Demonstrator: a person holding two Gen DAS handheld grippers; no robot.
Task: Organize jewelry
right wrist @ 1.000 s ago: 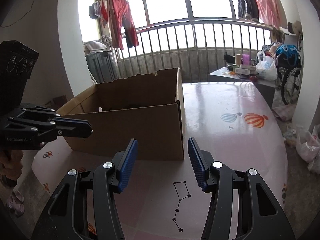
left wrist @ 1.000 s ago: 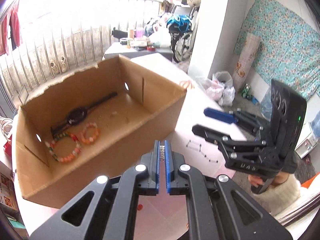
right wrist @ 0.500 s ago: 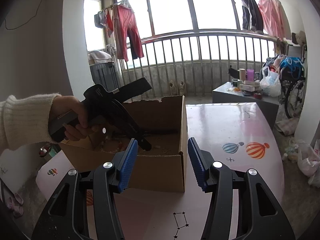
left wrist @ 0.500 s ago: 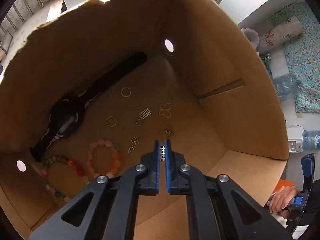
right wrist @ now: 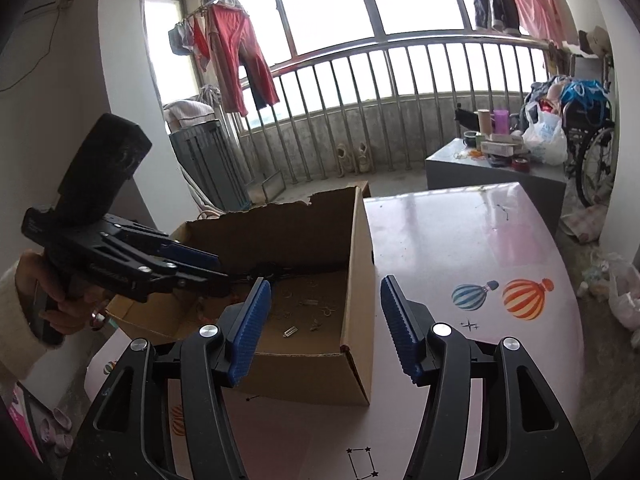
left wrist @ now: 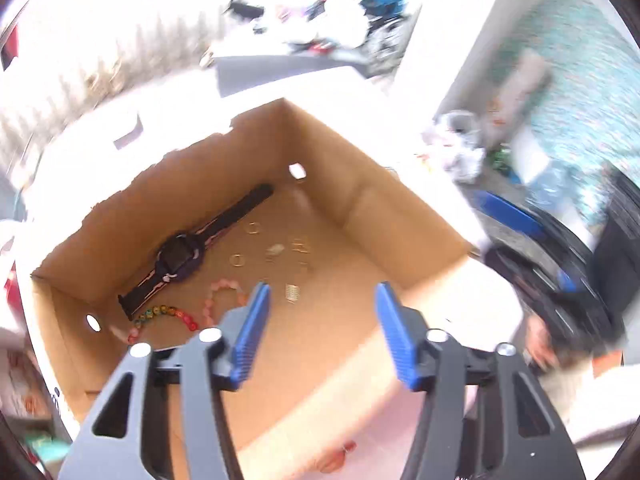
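An open cardboard box (left wrist: 404,236) holds jewelry on its floor: a black watch (left wrist: 182,258), a multicoloured bead bracelet (left wrist: 164,314), a pink bead bracelet (left wrist: 226,294), gold rings (left wrist: 237,260) and a small silver clip (left wrist: 292,293). My left gripper (left wrist: 322,332) is open and empty above the box's near wall. In the right wrist view the box (right wrist: 356,280) stands on the table, the left gripper (right wrist: 192,268) reaches over its left side, and the silver clip (right wrist: 291,331) lies inside. My right gripper (right wrist: 324,328) is open and empty in front of the box.
The box stands on a glossy pink table (right wrist: 460,248) with balloon stickers (right wrist: 522,298). A grey side table (right wrist: 492,168) with bottles and a wheelchair (right wrist: 592,152) stand at the back right. A railing (right wrist: 380,108) runs behind. The left wrist view is motion-blurred.
My left gripper was shut on the small silver clip; it has opened and pulled back up out of the box. The clip now lies on the box floor. The right gripper stays open.
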